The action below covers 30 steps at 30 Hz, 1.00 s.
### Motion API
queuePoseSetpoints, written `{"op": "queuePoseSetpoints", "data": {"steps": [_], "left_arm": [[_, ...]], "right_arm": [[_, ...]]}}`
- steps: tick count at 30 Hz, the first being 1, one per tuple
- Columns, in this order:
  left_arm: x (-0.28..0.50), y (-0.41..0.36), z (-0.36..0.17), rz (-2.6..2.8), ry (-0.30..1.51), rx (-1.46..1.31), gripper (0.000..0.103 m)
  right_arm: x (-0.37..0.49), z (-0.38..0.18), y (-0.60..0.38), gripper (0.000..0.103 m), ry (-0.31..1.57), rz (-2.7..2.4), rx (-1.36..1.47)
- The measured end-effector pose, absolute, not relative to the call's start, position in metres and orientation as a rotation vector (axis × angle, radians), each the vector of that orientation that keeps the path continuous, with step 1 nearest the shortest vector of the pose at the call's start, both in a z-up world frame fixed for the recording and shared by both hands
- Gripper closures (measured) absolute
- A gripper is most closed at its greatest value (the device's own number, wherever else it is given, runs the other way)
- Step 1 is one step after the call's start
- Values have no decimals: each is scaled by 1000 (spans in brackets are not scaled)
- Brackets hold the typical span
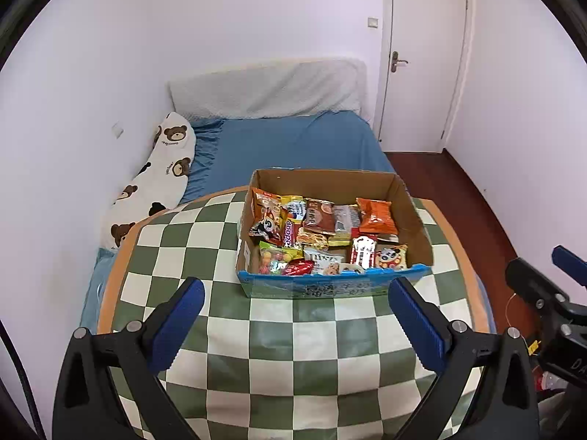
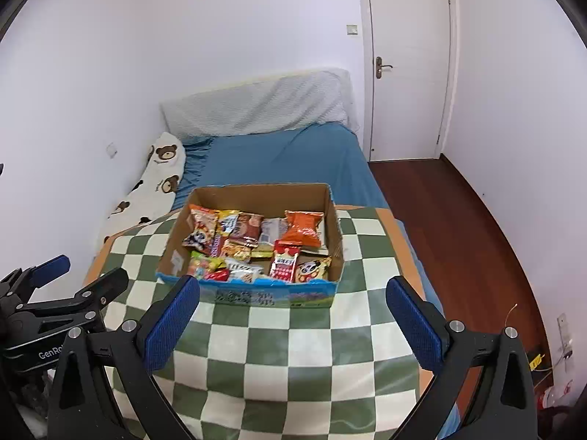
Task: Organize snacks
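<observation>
The left tongs [image 1: 295, 306] hang spread wide with nothing between them above the checkered worktop [image 1: 286, 337]. Just ahead sits a cardboard box [image 1: 411, 216] packed with snack packets [image 1: 323, 234], the bed [image 1: 293, 143] behind.

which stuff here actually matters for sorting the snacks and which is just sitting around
For the job:
- cardboard box on the checkered tablecloth
- snack packets inside it, such as the orange bag and the red-and-white packet
- left gripper and right gripper, both open and empty

Just lying about:
- bear-print pillow
- blue bed sheet
- white door
</observation>
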<state>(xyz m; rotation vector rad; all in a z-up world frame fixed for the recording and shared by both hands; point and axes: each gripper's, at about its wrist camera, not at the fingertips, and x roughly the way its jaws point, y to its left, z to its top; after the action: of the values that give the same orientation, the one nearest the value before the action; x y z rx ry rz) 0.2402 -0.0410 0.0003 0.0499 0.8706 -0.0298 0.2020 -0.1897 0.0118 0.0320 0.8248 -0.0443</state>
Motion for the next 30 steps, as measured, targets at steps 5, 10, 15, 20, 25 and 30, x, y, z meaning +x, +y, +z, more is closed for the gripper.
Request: {"op": "queuePoseSetpoints", "data": {"steps": [5, 10, 15, 20, 25, 30], "left_arm": [[261, -44, -18, -17, 901, 55, 0], [281, -47, -38, 3, 940, 69, 0], [293, -49, -50, 7, 968, 60, 0], [297, -50, -51, 2, 967, 51, 0], [297, -52, -51, -7, 965, 60, 0], [297, -52, -53, -15, 969, 58, 0]], "right_arm": [[223, -5, -200, 0, 833, -74, 28], [247, -29, -209, 0, 874, -84, 37], [263, -50, -215, 0, 912, -92, 43], [266, -56, -218, 0, 916, -99, 50], [268, -56, -219, 0, 913, -104, 45], [269, -53, -216, 0, 910, -98, 37]]}}
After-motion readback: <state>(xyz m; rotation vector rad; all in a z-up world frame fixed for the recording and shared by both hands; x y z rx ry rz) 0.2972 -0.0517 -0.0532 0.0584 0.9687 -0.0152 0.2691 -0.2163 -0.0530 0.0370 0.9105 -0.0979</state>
